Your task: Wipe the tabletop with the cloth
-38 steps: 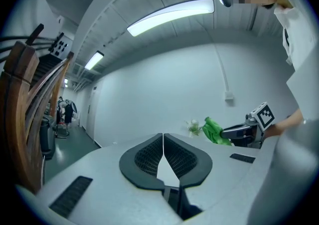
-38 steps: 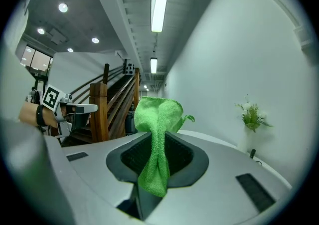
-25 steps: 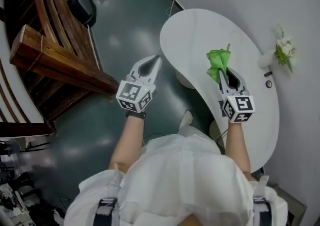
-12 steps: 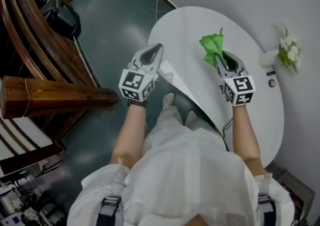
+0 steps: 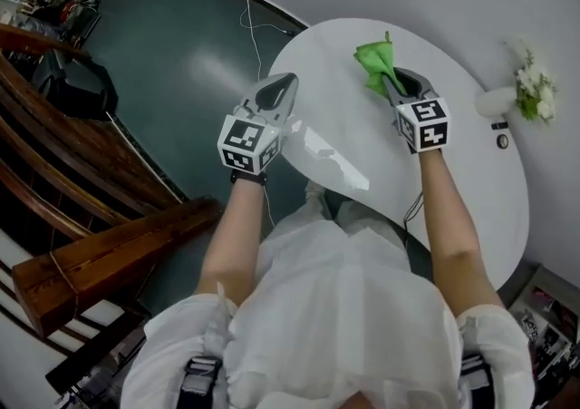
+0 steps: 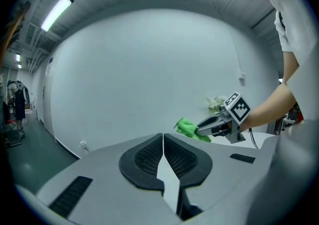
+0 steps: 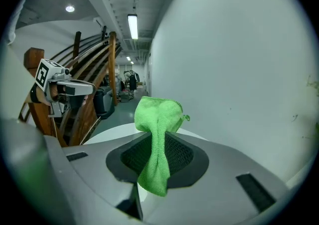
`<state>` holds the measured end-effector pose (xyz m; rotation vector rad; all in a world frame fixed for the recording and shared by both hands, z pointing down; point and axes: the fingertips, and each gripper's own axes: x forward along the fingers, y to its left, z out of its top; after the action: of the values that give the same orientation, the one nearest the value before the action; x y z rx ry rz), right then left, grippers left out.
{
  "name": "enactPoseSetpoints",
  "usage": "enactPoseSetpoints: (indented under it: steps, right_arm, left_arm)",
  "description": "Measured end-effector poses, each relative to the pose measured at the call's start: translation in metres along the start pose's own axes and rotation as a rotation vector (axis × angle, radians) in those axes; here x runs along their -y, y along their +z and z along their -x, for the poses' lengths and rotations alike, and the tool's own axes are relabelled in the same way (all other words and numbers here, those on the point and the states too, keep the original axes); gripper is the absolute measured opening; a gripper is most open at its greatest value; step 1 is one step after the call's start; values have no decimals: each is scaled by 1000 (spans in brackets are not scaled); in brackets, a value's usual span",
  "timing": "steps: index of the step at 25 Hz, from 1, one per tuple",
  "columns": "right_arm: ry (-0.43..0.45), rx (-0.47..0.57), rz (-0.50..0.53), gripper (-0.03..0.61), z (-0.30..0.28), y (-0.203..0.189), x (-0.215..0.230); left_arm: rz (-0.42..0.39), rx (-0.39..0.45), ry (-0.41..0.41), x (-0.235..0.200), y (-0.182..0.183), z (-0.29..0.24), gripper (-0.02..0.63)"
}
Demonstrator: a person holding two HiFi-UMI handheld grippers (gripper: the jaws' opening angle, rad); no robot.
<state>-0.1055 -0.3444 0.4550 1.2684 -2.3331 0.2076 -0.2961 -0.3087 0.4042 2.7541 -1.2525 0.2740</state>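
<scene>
A bright green cloth [image 5: 376, 63] [image 7: 157, 134] is pinched in my right gripper [image 5: 391, 82] [image 7: 158, 145], which is shut on it and held over the far part of the white oval tabletop [image 5: 453, 180]. The cloth bunches out past the jaw tips and a tail hangs back toward the camera. My left gripper [image 5: 283, 88] [image 6: 163, 141] is shut with nothing in it, hovering by the table's left edge. From the left gripper view the right gripper [image 6: 219, 124] with the cloth [image 6: 188, 128] shows to the right.
A white vase of flowers [image 5: 524, 94] and a small dark round object [image 5: 502, 141] stand at the table's right edge by the white wall. A cable [image 5: 249, 13] runs across the dark green floor. Wooden curved railings [image 5: 82, 208] rise at left.
The view has shifted as the person stepped closer to the table. Both grippers moved forward and up in the picture; the right one still holds the cloth, now farther over the tabletop.
</scene>
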Motion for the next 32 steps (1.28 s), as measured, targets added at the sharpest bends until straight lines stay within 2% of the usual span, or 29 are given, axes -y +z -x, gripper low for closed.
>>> enactPoseSetpoints:
  steps: [7, 15, 21, 24, 28, 32]
  right_arm:
    - [4, -142, 31, 69, -82, -25, 21]
    - [3, -223, 117, 69, -156, -23, 47]
    - [-25, -326, 159, 69, -198, -50, 50]
    - [-42, -369, 191, 69, -208, -58, 44]
    - [-56, -369, 188, 69, -209, -58, 19]
    - [-8, -357, 207, 69, -205, -52, -15]
  left_arm:
    - [9, -62, -31, -38, -27, -31, 21]
    - [46, -100, -48, -43, -55, -46, 20]
    - [64, -104, -24, -49, -69, -41, 21]
    - [72, -105, -2, -54, -75, -34, 20]
    - [84, -114, 8, -59, -81, -18, 20]
    - [96, -120, 9, -63, -82, -11, 20]
